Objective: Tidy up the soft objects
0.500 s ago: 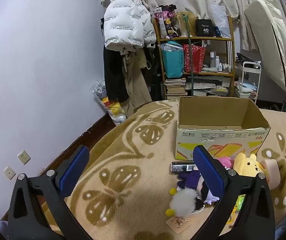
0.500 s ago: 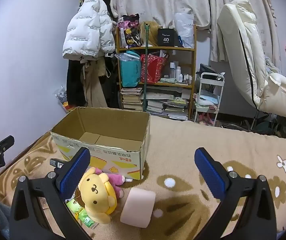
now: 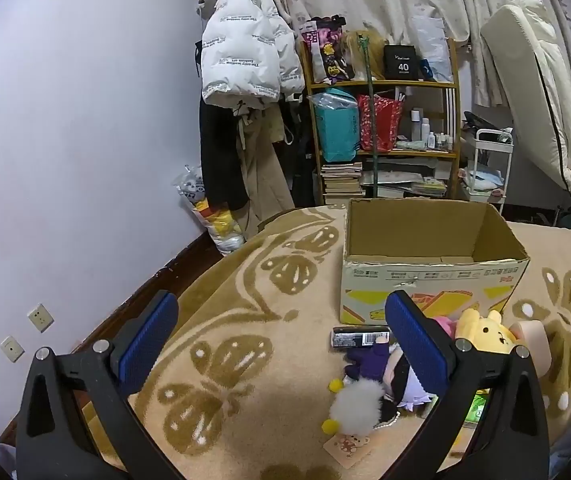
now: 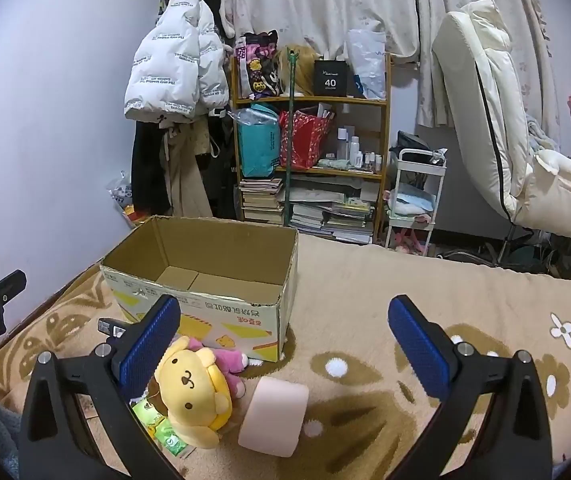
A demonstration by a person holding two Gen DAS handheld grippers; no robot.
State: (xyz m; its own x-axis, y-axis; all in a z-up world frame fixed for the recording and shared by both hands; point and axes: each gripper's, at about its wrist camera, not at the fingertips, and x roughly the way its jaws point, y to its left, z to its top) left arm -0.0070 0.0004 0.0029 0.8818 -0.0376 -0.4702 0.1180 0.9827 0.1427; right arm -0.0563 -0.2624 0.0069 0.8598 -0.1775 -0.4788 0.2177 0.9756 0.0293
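Soft toys lie heaped on the patterned blanket [image 4: 425,288] before an empty cardboard box [image 4: 205,276]: yellow plush dog [image 4: 193,392], pink foam block [image 4: 275,414], white pompom [image 3: 355,404]. My left gripper [image 3: 281,340] and right gripper [image 4: 283,342] hover above, jaws apart, holding nothing. A shallow pinch could let squashy plush slip free.

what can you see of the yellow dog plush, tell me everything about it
The yellow dog plush is soft, fuzzy fabric with floppy ears, dot eyes and a small stitched nose and mouth. It lies on the patterned blanket in front of the cardboard box, leaning against a pink plush, with the pink foam block beside it. Nothing grips it.
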